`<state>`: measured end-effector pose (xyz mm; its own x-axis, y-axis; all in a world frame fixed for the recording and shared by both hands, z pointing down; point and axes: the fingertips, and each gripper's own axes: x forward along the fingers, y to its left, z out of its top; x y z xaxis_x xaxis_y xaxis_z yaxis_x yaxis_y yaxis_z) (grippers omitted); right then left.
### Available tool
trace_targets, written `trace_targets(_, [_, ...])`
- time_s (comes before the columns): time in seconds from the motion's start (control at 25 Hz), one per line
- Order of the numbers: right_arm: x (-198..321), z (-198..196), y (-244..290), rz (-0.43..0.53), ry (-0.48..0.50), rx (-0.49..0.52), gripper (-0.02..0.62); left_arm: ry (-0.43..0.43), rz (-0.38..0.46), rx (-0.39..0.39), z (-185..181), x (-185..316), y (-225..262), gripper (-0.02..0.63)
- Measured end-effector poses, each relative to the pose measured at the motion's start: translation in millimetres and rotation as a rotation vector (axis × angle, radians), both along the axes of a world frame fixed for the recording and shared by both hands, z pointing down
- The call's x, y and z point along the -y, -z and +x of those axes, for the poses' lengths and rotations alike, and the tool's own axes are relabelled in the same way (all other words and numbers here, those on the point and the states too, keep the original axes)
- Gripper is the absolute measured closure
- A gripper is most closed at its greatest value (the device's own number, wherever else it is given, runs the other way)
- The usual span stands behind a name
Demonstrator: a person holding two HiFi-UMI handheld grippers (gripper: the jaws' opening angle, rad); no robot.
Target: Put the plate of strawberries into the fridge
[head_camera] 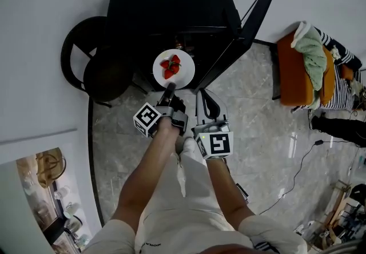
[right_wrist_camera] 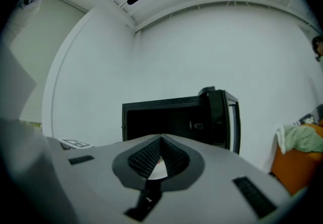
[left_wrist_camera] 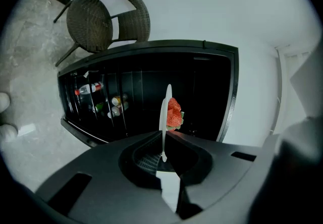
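Note:
A white plate [head_camera: 184,70] with red strawberries [head_camera: 170,67] hovers in front of the open black fridge [head_camera: 166,1]. My left gripper [head_camera: 168,91] is shut on the plate's near rim. In the left gripper view the plate [left_wrist_camera: 167,112] stands edge-on between the jaws of the left gripper [left_wrist_camera: 164,140], with the strawberries [left_wrist_camera: 174,113] on its right face and the dark fridge interior [left_wrist_camera: 151,87] behind. My right gripper [head_camera: 201,99] hangs beside it to the right, shut and holding nothing. In the right gripper view the right gripper [right_wrist_camera: 160,141] points at the fridge [right_wrist_camera: 171,119].
The fridge door [head_camera: 240,35] stands open to the right. Bottles [left_wrist_camera: 90,88] and cans [left_wrist_camera: 117,102] sit on shelves in the fridge's left part. A dark wicker chair [head_camera: 94,58] stands left of the fridge. An orange seat with clothes [head_camera: 311,67] is at right.

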<state>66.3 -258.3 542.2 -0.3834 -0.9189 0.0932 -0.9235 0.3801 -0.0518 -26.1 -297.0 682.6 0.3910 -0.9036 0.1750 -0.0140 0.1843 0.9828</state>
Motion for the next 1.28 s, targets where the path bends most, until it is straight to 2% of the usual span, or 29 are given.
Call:
trace_targets(0.48, [-1,-4,-10,0.004,0.007,0.009,0.583,-0.021,-0.065,0.012,-4,30,-65,0.594])
trace_targets(0.84, [0,8,-12,-0.002,-0.008,0.003,0.583,-0.049,-0.085,0.026,9,49,-93,0.594])
trace_targets(1.08, [-2,11,-14,-0.001,-0.008,-0.009,0.583,-0.006,-0.087,-0.016,2,56,-110,0.594])
trace_targets(1.28, [-3,13,-14,-0.002,-0.012,-0.006,0.583,-0.005,-0.121,0.025,-3,61,-125,0.594])
